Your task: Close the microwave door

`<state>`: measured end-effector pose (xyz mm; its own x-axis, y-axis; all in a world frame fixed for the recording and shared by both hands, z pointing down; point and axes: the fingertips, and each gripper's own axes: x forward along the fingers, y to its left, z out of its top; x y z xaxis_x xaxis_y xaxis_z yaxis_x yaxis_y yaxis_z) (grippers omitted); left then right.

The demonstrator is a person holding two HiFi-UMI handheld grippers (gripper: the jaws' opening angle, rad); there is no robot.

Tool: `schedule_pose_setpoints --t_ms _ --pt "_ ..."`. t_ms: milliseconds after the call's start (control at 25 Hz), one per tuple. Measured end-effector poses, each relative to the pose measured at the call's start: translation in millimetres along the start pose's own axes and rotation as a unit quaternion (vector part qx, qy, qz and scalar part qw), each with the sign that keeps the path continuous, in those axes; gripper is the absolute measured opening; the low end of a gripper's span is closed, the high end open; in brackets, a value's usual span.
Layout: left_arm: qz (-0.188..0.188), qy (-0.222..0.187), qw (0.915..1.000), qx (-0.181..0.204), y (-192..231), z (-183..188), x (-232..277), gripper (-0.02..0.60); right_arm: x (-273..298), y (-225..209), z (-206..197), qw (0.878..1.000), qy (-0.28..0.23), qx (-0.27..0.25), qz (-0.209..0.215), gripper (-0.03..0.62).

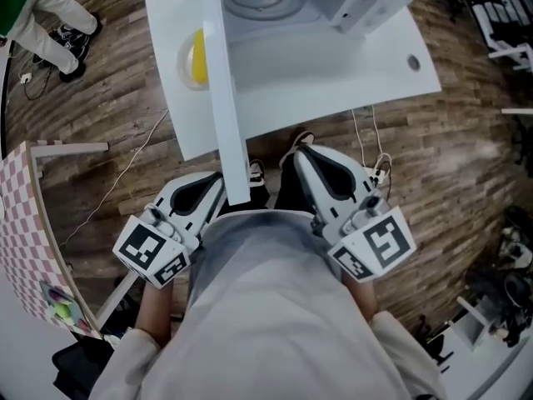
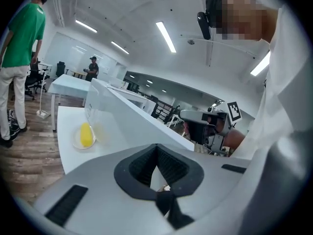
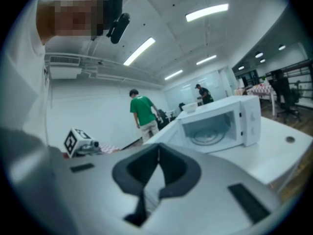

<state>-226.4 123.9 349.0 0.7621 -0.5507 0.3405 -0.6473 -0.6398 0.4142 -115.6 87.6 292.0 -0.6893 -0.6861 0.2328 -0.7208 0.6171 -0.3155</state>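
Microwave door [image 1: 225, 98] stands wide open in the head view, a long white slab swung out past the edge of the white table [image 1: 375, 65] toward the person, with the microwave [image 1: 300, 2] at the table's far side and its round turntable showing inside. Beside the door a smooth yellow item [image 1: 198, 57] lies on a pale plate. The floor [image 1: 466, 165] is brown wood planking; a pink checkered board leans at the left. Both grippers are held low against a grey shirt – the left gripper [image 1: 218, 182] just beside the door's near end, the right gripper [image 1: 300, 150] across from it. In the left gripper view the jaws are together on nothing, and the door [image 2: 132, 114] slants away above them under ceiling strip lights. In the right gripper view the right gripper [image 3: 157, 148] likewise has its ribbed black jaws together, empty, with the boxy microwave [image 3: 220, 124] beyond on the table.
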Motion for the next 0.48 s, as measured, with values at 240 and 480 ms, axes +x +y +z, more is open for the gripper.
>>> schedule_pose_setpoints --t_ms 240,480 --pt "-0.005 -0.002 1.0 -0.005 0 2 4 0.015 0 1 -7 1.0 0.014 -0.001 0.005 0.023" --pt "-0.021 -0.001 0.9998 0.004 -8 4 12 0.015 -3 -2 -7 1.0 0.011 0.002 -0.003 0.023"
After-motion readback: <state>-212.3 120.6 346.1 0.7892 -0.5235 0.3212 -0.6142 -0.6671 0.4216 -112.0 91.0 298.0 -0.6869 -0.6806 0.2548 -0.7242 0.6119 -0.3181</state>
